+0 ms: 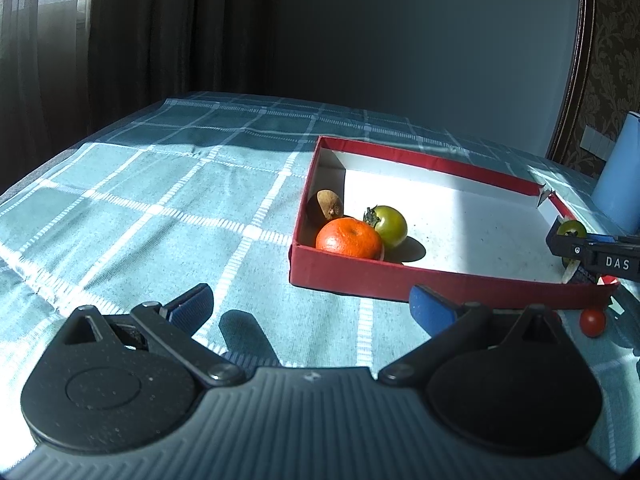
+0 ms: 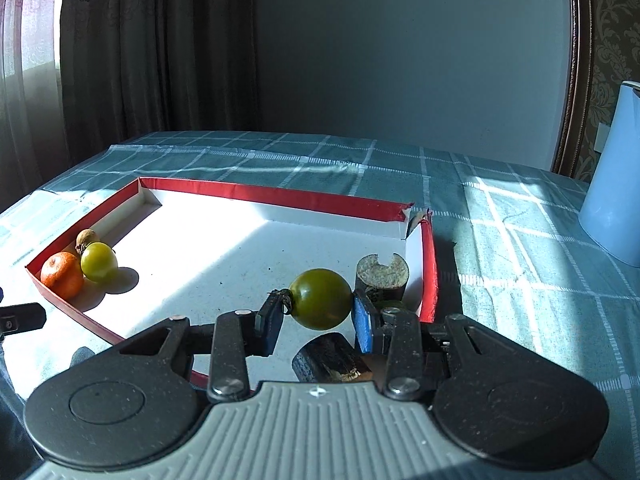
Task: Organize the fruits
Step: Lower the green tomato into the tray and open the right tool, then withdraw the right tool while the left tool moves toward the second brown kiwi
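A shallow red box (image 1: 360, 282) (image 2: 280, 196) with a white floor lies on the checked cloth. In its near-left corner sit an orange (image 1: 348, 238) (image 2: 62, 274), a green tomato (image 1: 387, 220) (image 2: 99, 262) and a brown kiwi (image 1: 330, 203) (image 2: 86, 237). My right gripper (image 2: 320, 310) (image 1: 572, 240) is shut on a second green tomato (image 2: 320, 298) (image 1: 571, 227) just above the box's right end. Two dark cut sugarcane pieces (image 2: 382, 276) (image 2: 332, 360) lie beside it. My left gripper (image 1: 312, 304) is open and empty over the cloth in front of the box.
A small red cherry tomato (image 1: 593, 321) lies on the cloth outside the box's near right corner. A light blue kettle (image 2: 616, 200) (image 1: 622, 176) stands at the right. Dark curtains and a wall lie behind the table's far edge.
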